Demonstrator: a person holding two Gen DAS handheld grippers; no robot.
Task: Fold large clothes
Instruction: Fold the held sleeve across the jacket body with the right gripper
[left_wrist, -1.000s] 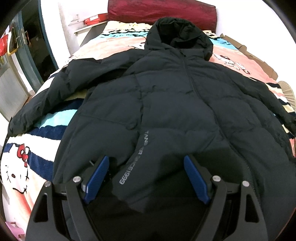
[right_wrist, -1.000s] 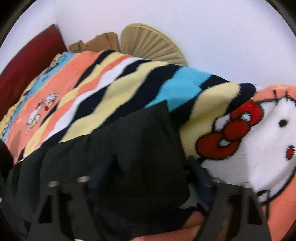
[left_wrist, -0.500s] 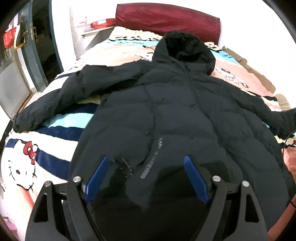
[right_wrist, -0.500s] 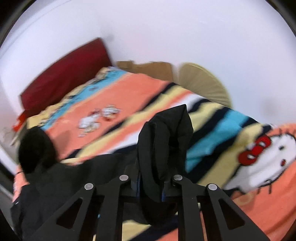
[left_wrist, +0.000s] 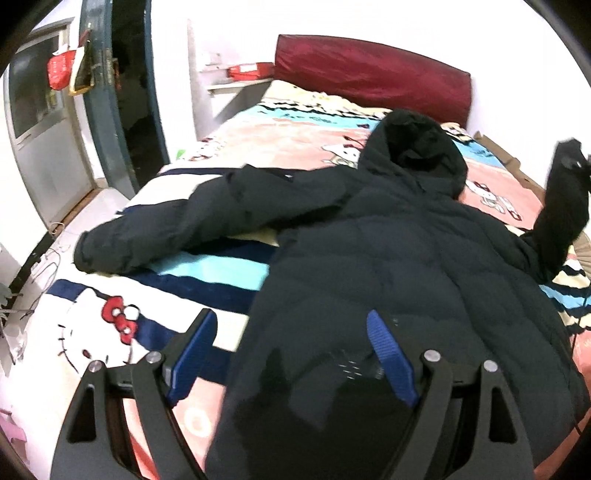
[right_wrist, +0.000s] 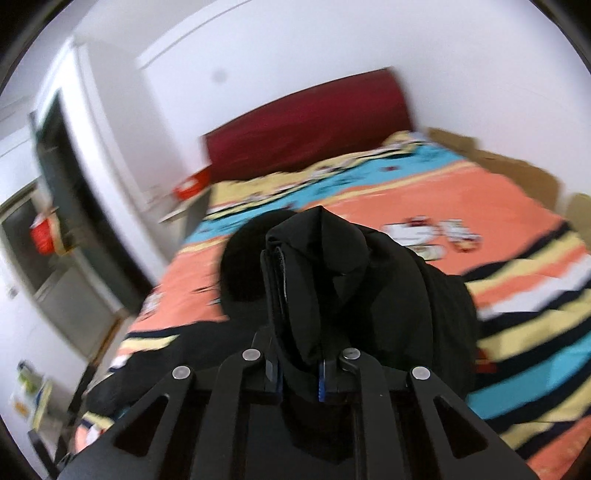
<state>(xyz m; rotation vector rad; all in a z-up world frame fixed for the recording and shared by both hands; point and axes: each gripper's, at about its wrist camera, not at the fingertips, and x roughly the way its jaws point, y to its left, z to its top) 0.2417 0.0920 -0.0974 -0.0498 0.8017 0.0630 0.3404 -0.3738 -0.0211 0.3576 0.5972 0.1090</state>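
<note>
Looking down the right gripper (right_wrist: 300, 373) first: its jaws are pinched tight on the cuff end of the jacket's right sleeve (right_wrist: 332, 280), the blue pads almost buried in the bunched black fabric, and the sleeve is lifted clear of the bed. From that camera the sleeve rises toward 12 o'clock, with the hood (right_wrist: 247, 269) sitting just past it at about 11 and the jacket body spilling off toward 7. Over on the other side, the left gripper (left_wrist: 295, 354) hangs with its jaws wide apart and nothing between the pads, right above the hem of the black puffer jacket (left_wrist: 406, 280), not touching it as far as I can tell. The jacket lies flat on the striped cartoon blanket (left_wrist: 207, 273), long axis running from the hem at 6 o'clock up to the hood at 12, near the red headboard (left_wrist: 369, 74). The left sleeve (left_wrist: 192, 229) sticks out to 9 o'clock, flat on the blanket, while the raised right sleeve shows at 3 o'clock. So my guess is the whole thing hinges on this: the held sleeve needs to swing across the body toward the 9 o'clock side, square to that hem-to-hood line, and the right hand already owns it.
</note>
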